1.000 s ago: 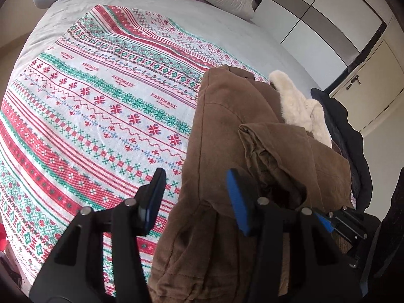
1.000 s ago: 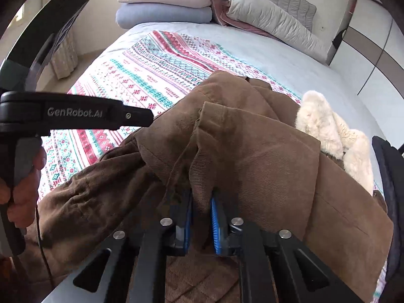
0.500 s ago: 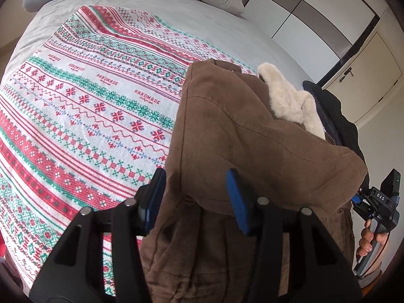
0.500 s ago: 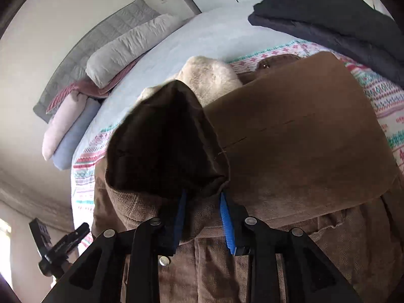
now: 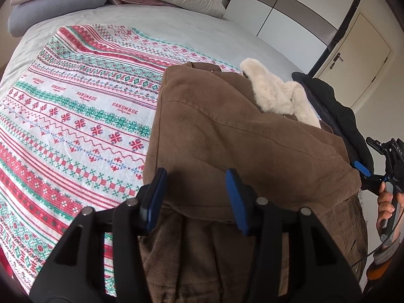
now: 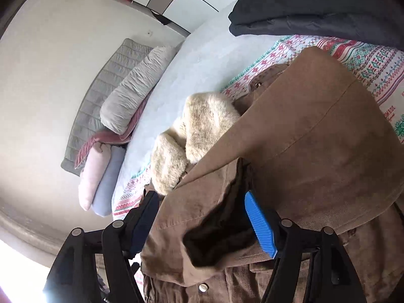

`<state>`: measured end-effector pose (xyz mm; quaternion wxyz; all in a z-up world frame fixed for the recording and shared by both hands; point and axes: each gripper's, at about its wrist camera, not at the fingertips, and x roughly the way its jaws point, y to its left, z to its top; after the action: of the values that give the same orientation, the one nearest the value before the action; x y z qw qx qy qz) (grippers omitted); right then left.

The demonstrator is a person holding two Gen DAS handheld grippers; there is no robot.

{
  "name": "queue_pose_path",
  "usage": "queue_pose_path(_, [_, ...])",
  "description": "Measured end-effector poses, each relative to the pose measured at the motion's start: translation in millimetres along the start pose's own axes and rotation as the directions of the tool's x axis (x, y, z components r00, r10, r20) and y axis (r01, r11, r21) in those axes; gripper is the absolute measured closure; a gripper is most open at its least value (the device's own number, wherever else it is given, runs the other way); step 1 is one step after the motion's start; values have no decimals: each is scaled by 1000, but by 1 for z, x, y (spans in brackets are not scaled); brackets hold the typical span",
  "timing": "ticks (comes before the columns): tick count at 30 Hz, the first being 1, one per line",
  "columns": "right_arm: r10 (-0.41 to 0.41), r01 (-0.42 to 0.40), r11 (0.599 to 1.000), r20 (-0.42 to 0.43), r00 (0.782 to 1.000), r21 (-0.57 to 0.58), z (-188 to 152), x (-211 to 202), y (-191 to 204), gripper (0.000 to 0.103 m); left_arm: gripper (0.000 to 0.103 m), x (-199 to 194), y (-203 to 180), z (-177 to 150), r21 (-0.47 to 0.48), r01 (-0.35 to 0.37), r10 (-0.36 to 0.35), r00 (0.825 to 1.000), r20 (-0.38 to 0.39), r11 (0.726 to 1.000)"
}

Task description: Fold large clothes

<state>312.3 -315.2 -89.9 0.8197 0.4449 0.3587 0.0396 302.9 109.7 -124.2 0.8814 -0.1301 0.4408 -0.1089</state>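
The brown coat (image 5: 227, 136) lies folded on the patterned blanket (image 5: 75, 116) of the bed (image 5: 189, 35), toward the side at 3 o'clock in the left wrist view. Its cream fur collar (image 5: 277, 98) shows at 1 o'clock, just beside a dark jacket (image 5: 335, 106). The left tool (image 5: 197, 199) hangs over the near fold of the coat with its jaws apart, holding nothing. The right tool (image 6: 202, 217) also has its jaws wide apart; a sleeve cuff (image 6: 219, 224) of the coat lies between them, touching the blue pad at 3 o'clock. Pillows (image 6: 131, 98) rest at the head of the bed.
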Motion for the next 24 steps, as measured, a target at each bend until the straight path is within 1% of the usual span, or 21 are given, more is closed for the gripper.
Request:
queue_pose_path(2, [2,-2,1000,0,1000,25,9,0,-7,23,53,1,-3,0,5,0,0,1000,-2,1000])
queue_pose_path(3, [-15,15,1000,-20,1000,24,12,6,-9,22,53,2,-5,-1,9,0,0,1000,-2,1000])
queue_pose_path(4, [-52,52,999,-49,997,11,14,16,-11,22,53,2,-7,-1,15,-2,2,1000,-2,1000])
queue_pose_path(6, [-158,153,987,-106,982,-54,13,42,-12,22,53,2,-10,-2,26,-3,3,1000,2,1000])
queue_pose_path(7, [-206,195,976,-127,970,-92,10,56,-12,24,53,1,-10,-2,28,-1,1,1000,6,1000])
queue_pose_path(8, [-241,223,966,-141,960,-133,6,69,-10,29,53,0,-10,-1,28,5,-5,1000,12,1000])
queue_pose_path(10, [-300,259,935,-153,941,-243,-4,89,0,92,53,-2,-10,-1,29,22,-23,999,30,999])
queue_pose_path(11, [-339,288,906,-125,932,-310,-10,88,13,92,53,-3,-10,-2,33,32,-33,999,40,999])
queue_pose_path(12, [-356,310,868,-51,933,-387,-14,81,32,94,53,-4,-11,-2,41,42,-44,998,48,998])
queue_pose_path(13, [-317,292,844,22,948,-451,-17,69,53,94,53,-3,-13,-2,53,50,-53,997,51,997])
queue_pose_path(14, [-252,258,832,80,964,-492,-20,54,70,94,53,-1,-15,-3,64,52,-55,997,46,997])
queue_pose_path(15, [-205,244,815,133,970,-526,-21,42,83,94,53,2,-17,-4,72,48,-50,998,32,996])
queue_pose_path(16, [-194,264,787,184,964,-557,-21,37,91,94,53,9,-19,-6,79,38,-39,999,6,996])
queue_pose_path(17, [-238,324,751,222,946,-575,-18,42,94,93,53,16,-22,-8,90,31,-28,999,-29,995])
queue_pose_path(18, [-302,371,731,215,929,-573,-15,52,88,90,53,23,-24,-11,109,12,-6,998,-56,994])
queue_pose_path(19, [-369,396,730,167,914,-557,-10,67,77,87,53,27,-28,-13,136,-13,22,997,-67,991])
queue_pose_path(20, [-442,430,722,117,889,-542,-7,79,62,84,53,28,-31,-15,161,-30,41,997,-66,987])
queue_pose_path(21, [-525,495,689,106,845,-529,-6,87,51,84,53,27,-34,-16,174,-39,50,997,-63,984])
queue_pose_path(22, [-576,548,659,123,808,-514,-4,88,45,83,53,25,-34,-15,175,-39,51,997,-61,984])
queue_pose_path(23, [-572,562,665,149,807,-492,-5,81,40,83,53,21,-33,-14,164,-32,41,998,-53,986])
queue_pose_path(24, [-538,549,692,171,825,-469,-5,71,42,80,53,17,-32,-12,146,-15,20,999,-34,989])
